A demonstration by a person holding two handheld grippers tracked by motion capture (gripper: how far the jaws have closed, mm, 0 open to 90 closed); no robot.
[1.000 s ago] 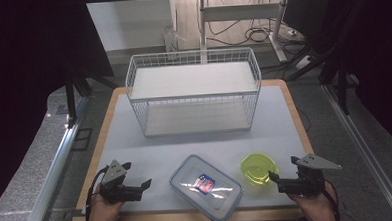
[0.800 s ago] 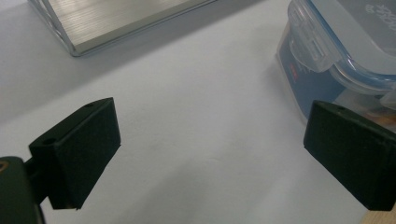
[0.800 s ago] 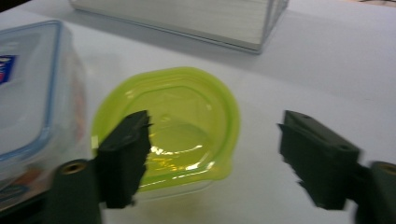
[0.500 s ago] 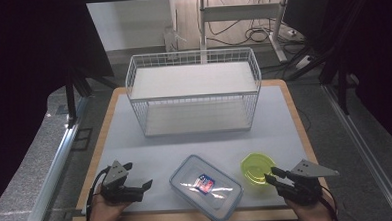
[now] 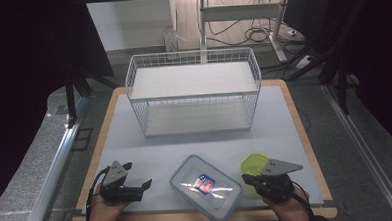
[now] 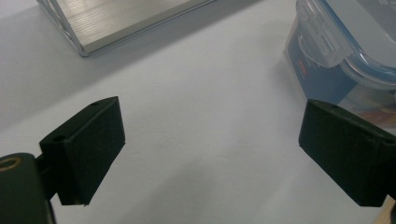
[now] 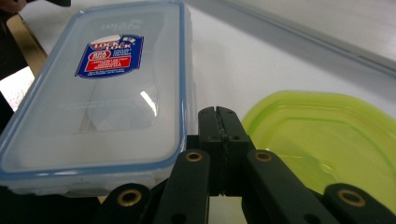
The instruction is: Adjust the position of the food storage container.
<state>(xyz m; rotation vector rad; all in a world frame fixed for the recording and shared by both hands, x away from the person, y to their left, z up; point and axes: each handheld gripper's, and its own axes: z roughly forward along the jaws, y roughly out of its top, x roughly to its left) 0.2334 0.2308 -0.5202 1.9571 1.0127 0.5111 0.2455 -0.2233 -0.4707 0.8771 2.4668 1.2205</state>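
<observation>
Right tongs [image 5: 248, 179]: jaws just closed, pressed together on nothing, lower right of frame.
Left tongs [image 5: 143, 185]: jaws wide apart, empty, lower left.
Lidded box [image 5: 206, 187]: on desk [image 5: 284, 121], bottom centre.
Green lid [image 5: 253, 163]: just right of box.

The lidded container [image 6: 345, 51] is cut off by the left gripper view's right edge.

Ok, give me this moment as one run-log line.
left hand-held gripper: open, empty, beside box | right hand-held gripper: just closed, empty, between box and green lid | wire rack: empty
</observation>
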